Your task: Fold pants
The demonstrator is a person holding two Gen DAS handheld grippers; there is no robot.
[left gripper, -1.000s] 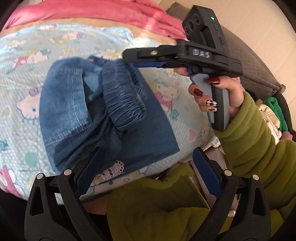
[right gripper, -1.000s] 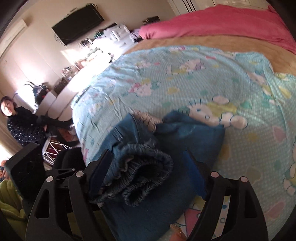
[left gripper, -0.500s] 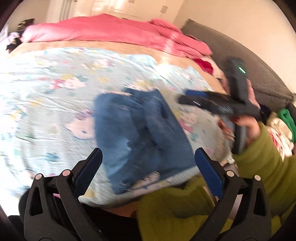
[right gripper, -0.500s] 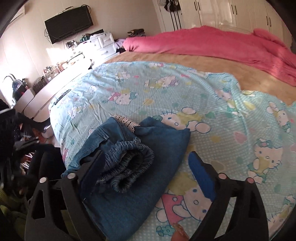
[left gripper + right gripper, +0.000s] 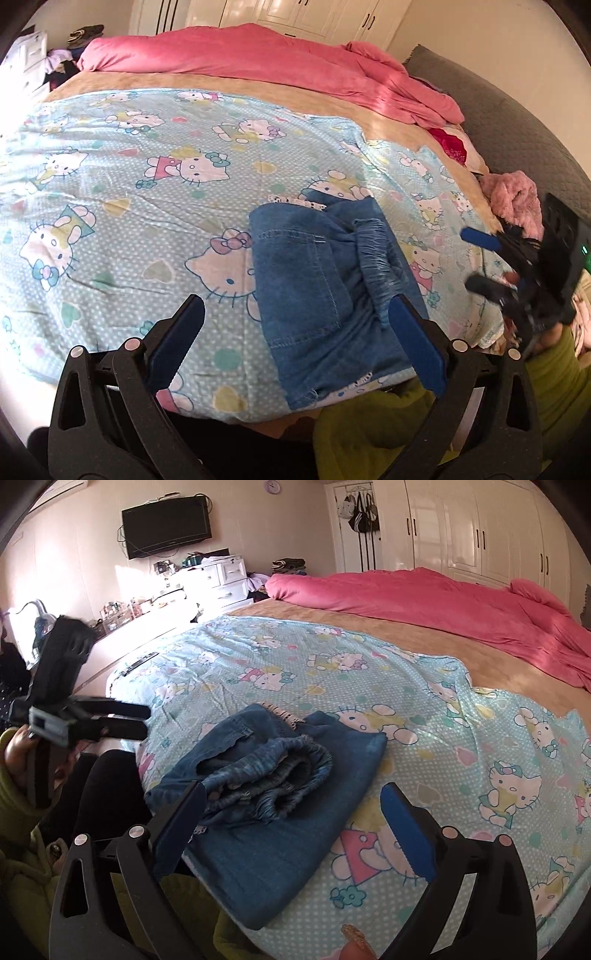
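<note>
Right wrist view: folded denim pants [image 5: 273, 812] on cartoon-print bedsheet [image 5: 424, 716]; right gripper [image 5: 295, 830] just opening, spread, empty. Left gripper [image 5: 295, 339] spread, empty.

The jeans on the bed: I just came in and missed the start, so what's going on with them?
A person in green sleeves is folding pants with a handheld tool in each hand. The jeans lie folded in a bundle on the cartoon-cat sheet, near the bed's edge, elastic waistband on top. Neither tool grips them: the right tool has just been opening, with nothing pinched, and the left tool is open too, above the cloth. The fold looks about finished.
</note>
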